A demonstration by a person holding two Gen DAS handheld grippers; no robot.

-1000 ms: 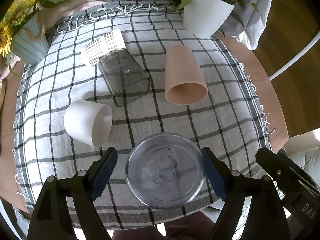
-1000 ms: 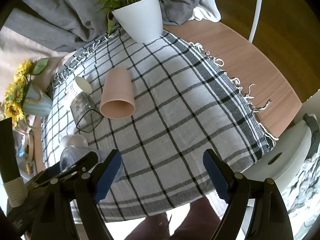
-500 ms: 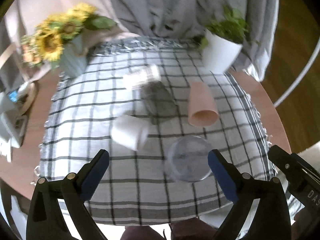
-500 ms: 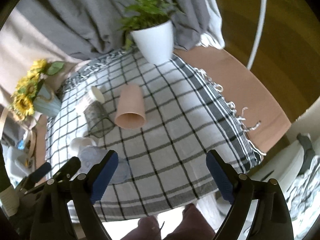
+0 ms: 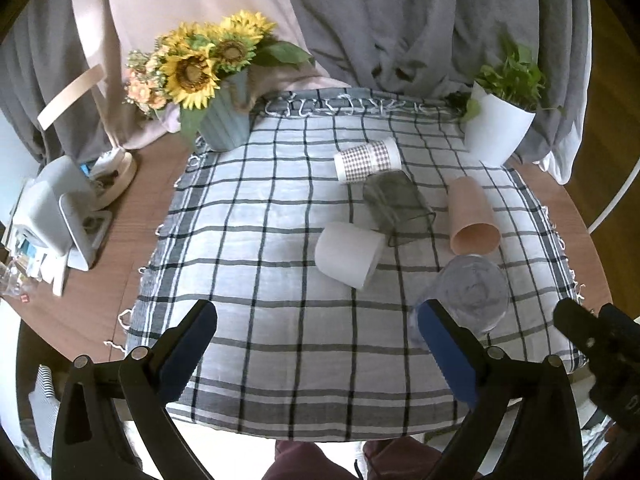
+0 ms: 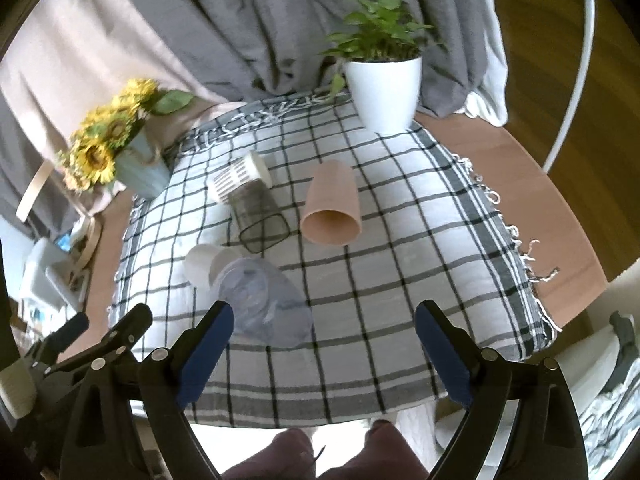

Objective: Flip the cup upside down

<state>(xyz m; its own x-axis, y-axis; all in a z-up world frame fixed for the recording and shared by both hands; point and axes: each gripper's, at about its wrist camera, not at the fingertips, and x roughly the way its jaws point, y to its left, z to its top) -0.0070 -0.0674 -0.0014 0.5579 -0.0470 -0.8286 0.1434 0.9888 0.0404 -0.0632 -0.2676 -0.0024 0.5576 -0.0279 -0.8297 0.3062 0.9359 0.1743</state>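
Note:
A clear plastic cup (image 5: pixel 474 294) stands upside down on the checked cloth near its front right; it also shows in the right wrist view (image 6: pixel 264 304). My left gripper (image 5: pixel 316 356) is open and empty, back from the cloth's front edge, with the cup just beyond its right finger. My right gripper (image 6: pixel 324 356) is open and empty, with the cup beside its left finger. Other cups lie on their sides: white (image 5: pixel 348 254), smoky grey (image 5: pixel 396 206), peach (image 5: pixel 472 216) and checked (image 5: pixel 366 160).
A sunflower vase (image 5: pixel 222 128) stands at the cloth's back left and a white plant pot (image 5: pixel 498 132) at the back right. A white device (image 5: pixel 60 216) sits on the wooden table at left. Grey curtains hang behind. The right gripper's body (image 5: pixel 600 356) shows at right.
The left gripper has pulled back and risen away from the upturned clear cup, which stays on the cloth. The right gripper has also drawn back and up.

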